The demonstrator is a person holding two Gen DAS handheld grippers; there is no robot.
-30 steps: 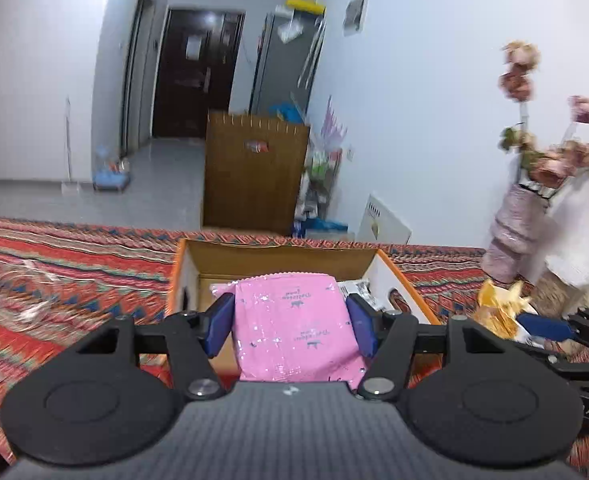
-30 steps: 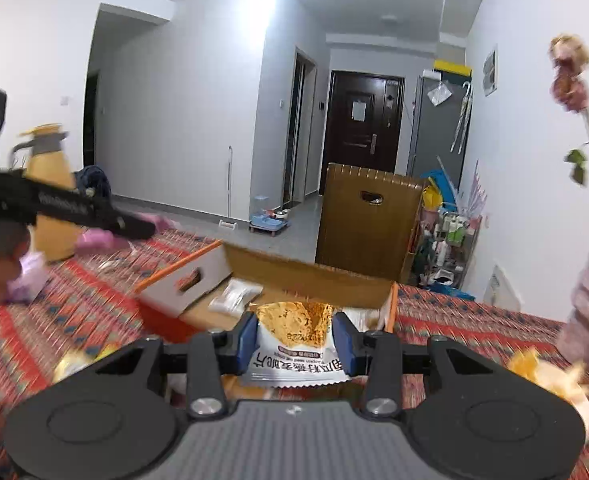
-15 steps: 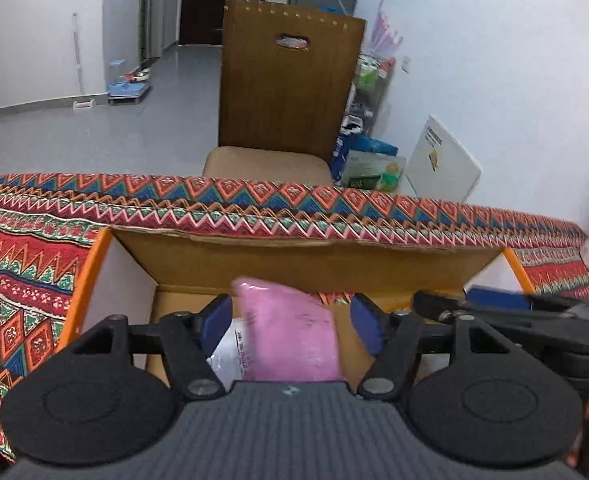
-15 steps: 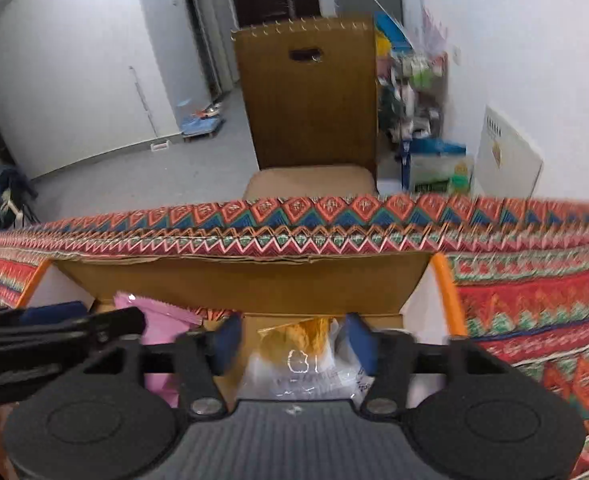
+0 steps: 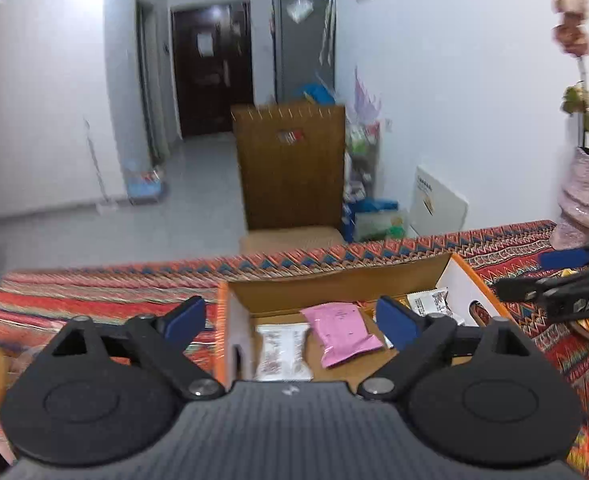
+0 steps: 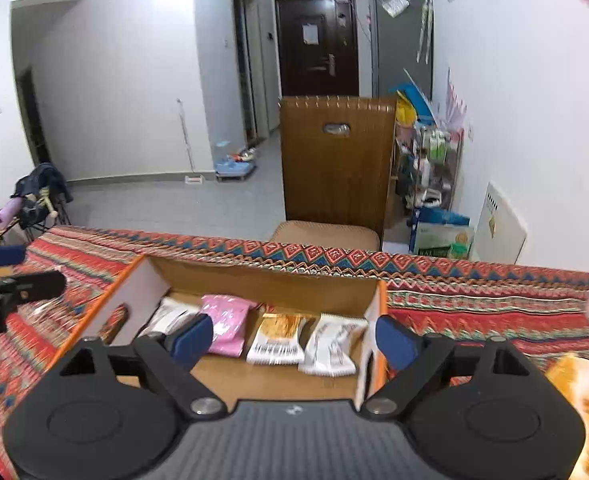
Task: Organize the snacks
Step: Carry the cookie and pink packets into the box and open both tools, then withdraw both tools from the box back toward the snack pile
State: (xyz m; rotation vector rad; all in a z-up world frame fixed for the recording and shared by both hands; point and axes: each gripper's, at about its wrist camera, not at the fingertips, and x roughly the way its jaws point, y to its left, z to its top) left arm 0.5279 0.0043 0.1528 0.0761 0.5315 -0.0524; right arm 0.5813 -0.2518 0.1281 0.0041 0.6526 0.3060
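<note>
From left to right I see my left gripper and right gripper both opening with nothing between them above the box, where four packets, pink one included, lie long axes roughly toward the chair, I think.

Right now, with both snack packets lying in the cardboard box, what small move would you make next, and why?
Probably draw both grippers back from the open cardboard box toward snacks still outside it. The pink foil packet and the orange-and-white packet lie loose inside; the left gripper and right gripper are opening with nothing gripped, and yellow-orange snacks wait on the patterned tablecloth.
</note>
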